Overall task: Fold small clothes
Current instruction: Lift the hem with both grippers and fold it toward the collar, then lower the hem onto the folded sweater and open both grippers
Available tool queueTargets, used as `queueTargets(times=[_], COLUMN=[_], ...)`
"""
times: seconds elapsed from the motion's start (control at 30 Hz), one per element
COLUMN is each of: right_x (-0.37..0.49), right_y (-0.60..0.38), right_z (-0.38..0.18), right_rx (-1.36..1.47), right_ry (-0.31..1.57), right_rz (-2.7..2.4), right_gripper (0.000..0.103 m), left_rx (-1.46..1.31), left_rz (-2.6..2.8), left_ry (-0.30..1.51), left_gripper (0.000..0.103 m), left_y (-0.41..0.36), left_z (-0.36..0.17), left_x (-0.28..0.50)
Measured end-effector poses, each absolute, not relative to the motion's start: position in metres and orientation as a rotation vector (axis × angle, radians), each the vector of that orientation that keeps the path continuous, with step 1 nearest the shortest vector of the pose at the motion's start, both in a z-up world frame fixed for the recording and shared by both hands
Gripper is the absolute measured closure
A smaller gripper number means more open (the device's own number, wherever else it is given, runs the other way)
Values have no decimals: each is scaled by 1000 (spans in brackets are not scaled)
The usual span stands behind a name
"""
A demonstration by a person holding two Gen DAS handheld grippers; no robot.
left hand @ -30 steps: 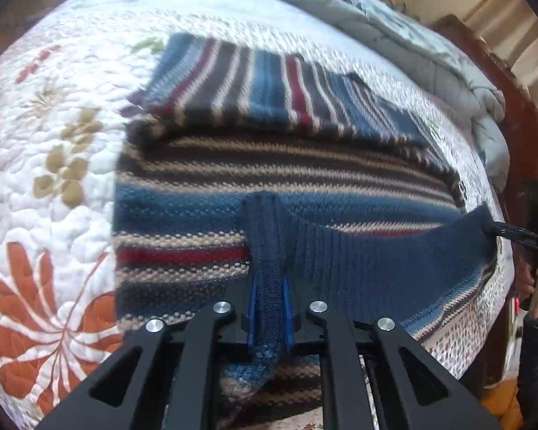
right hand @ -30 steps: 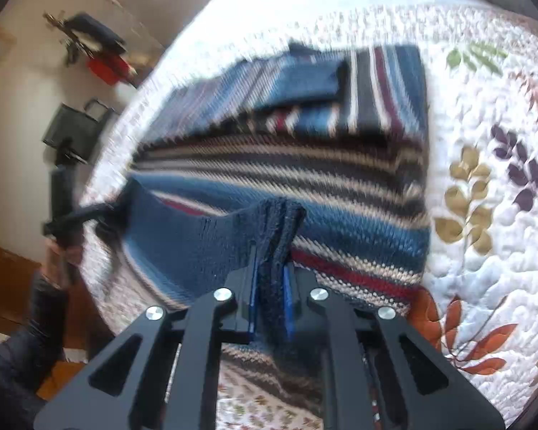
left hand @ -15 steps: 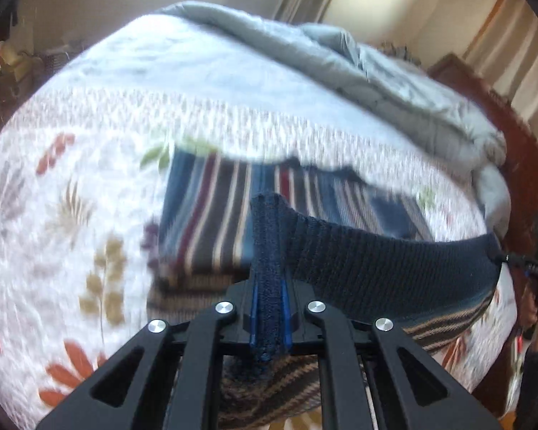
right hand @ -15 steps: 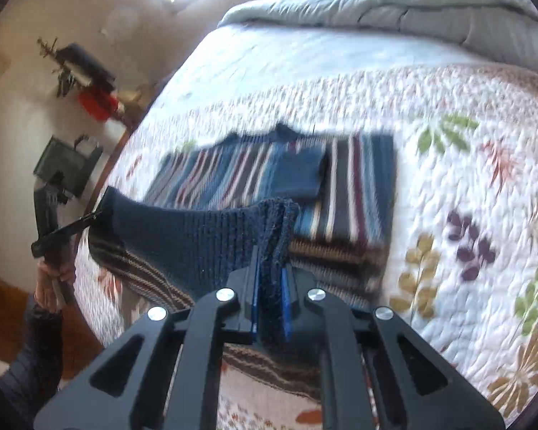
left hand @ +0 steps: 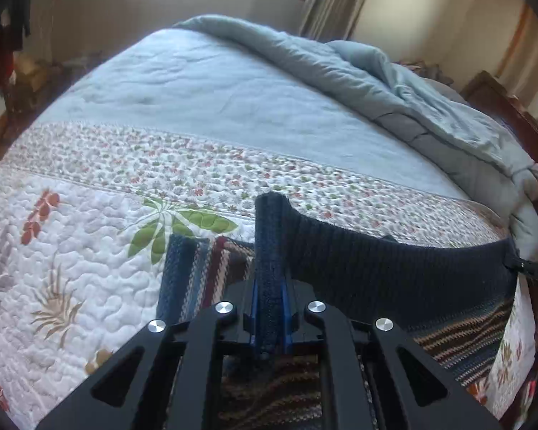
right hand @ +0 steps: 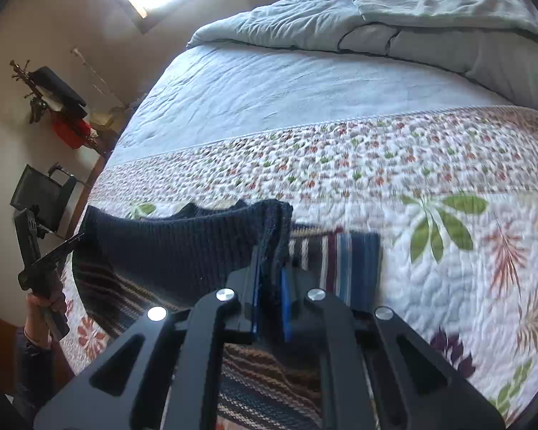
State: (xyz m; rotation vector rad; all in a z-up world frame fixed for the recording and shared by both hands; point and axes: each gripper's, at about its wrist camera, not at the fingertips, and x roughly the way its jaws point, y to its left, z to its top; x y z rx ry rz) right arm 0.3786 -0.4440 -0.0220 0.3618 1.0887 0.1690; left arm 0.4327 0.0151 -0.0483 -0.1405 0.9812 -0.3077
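**Striped sweater's navy hem held up taut between both grippers over the bed**

Biggest thing first: the bed (left hand: 204, 100), its pale blue sheet filling the far half of both views, and a crumpled grey-blue duvet (left hand: 394, 82) heaped along its far edge. Across the near half lies the white quilted bedspread (left hand: 71, 251), stitched with a band of tiny flowers and then big green, rust and purple leaves.

On that bedspread sits the striped sweater (left hand: 201, 268), knitted in blue, maroon, cream and brown. Its folded part lies flat on the quilt, the stripes running away from the camera. The near part of it rises off the bed, and you can see the stripes hanging below the lifted edge in both views.

That lifted edge is the navy ribbed hem (left hand: 394, 272), stretched in a shallow sag between the two tools, clear of the folded part underneath.

Now the left gripper (left hand: 270, 308): fingers clenched on one corner of the hem, a thick bunch of dark knit sticking up between the blue pads (left hand: 255, 308). Over on the other side, the right gripper (right hand: 270, 297) is likewise clamped on the opposite corner, the knit gathered between its fingers. From the right wrist view, the person's left hand (right hand: 45, 302) shows at the bed's edge, wrapped round the handle.
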Motion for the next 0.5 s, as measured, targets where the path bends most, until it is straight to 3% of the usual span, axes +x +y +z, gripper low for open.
queueTargets(times=[0.4, 0.47, 0.5], right_x=[429, 431, 430], right_y=[-464, -464, -464], right_z=[-110, -130, -136], right_rx=[381, 379, 368], right_ry=[1222, 1267, 1282], right_rz=[30, 0, -23], right_gripper=[94, 87, 83], left_rx=[-45, -25, -25], left_rz=[-257, -234, -227], left_ry=[1107, 1147, 1152], left_gripper=[92, 90, 84], left_y=[-21, -25, -25], left_z=[-115, -130, -131], left_x=[490, 493, 493])
